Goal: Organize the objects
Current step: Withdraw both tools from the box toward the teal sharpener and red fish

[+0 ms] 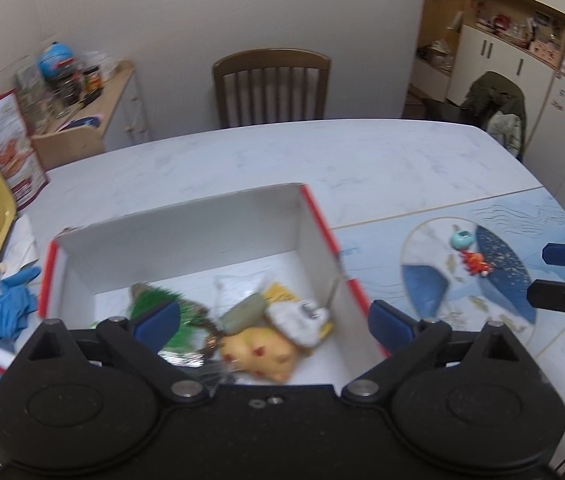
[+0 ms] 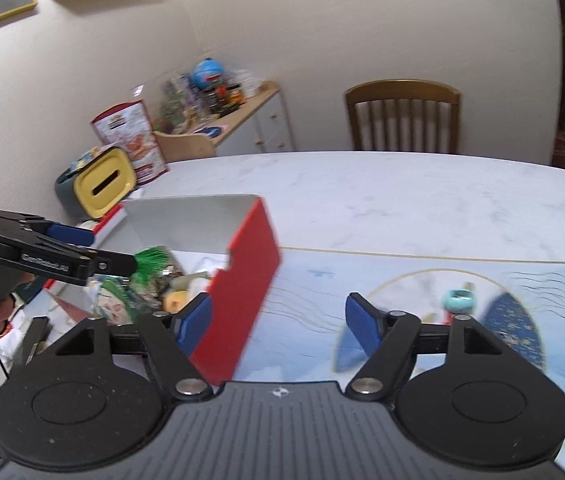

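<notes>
1. The box (image 1: 186,236), white inside with red outer walls, stands open on the worktop (image 1: 322,152) and serves as the collecting place. It sits within reach of both hands, which suits sorting loose items into it.
2. Inside the box lie a green tufted toy (image 1: 154,300), a yellow soft toy (image 1: 258,354), a white furry piece (image 1: 298,320) with a metal ring, and a clear packet (image 1: 238,288). They are heaped toward the near right corner, apparently dropped rather than arranged.
3. The left hand-held gripper (image 1: 270,320) hangs over the near part of the box, tilted downward. Its blue pads (image 1: 386,322) are spread wide and nothing is pinched between them; the toys lie below, apart from the pads. One pad sits inside the box, the other outside the right wall.
4. The right hand-held gripper (image 2: 278,324) is spread and empty, placed just right of the box's red wall (image 2: 242,280), over the blue patterned mat (image 2: 402,280).
5. Two items remain outside: a teal ring-shaped toy (image 1: 460,240) and a small orange figure (image 1: 476,263), close together on the mat, well apart from the box.
6. Judgement: the task is partly done. The right hand-held gripper is the nearer to the remaining pair and would suit collecting them.
7. Risk: both items are small; a loose pinch could let one slip.
</notes>
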Available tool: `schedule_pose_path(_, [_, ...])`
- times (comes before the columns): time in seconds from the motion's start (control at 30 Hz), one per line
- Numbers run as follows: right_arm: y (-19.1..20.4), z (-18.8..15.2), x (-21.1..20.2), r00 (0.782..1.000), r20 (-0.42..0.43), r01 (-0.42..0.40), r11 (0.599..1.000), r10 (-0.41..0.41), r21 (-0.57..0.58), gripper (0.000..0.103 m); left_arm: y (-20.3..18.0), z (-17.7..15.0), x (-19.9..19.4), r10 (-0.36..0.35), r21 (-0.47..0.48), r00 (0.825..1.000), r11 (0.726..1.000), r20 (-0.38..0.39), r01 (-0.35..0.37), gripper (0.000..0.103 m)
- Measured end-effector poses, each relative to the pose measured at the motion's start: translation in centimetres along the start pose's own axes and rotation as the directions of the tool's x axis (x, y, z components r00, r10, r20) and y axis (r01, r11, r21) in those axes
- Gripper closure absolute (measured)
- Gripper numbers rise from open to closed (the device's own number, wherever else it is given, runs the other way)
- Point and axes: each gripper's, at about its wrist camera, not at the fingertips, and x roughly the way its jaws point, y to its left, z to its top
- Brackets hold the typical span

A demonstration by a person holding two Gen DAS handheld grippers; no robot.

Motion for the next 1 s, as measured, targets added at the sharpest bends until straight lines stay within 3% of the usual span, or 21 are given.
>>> schedule_pose_path(0.3, [-4.3, -2.2, -2.0, 0.985, 0.004, 0.174, 0.984, -0.174, 0.034, 0.020, -5.0, 1.3, 1.8, -0.054, 0.055, 0.998, 0.997, -0.015, 0.055, 0.001])
schedule_pose_path(0.5, [-6.9, -3.3, -2.0, 0.972, -0.003, 0.237, 0.971, -0.237, 0.032, 0.020, -7.7, 2.5, 3.9, -0.088, 0.039, 0.995, 0.995, -0.040, 0.090, 0.001])
schedule_pose_path(1.0, [-10.5, -4.6, 0.9, 0.966, -0.064, 0.250, 0.968, -0.252, -0.030, 0.020, -14.2, 6.1, 11.4, -0.154, -0.034, 0.978, 0.988, -0.139, 0.151, 0.001])
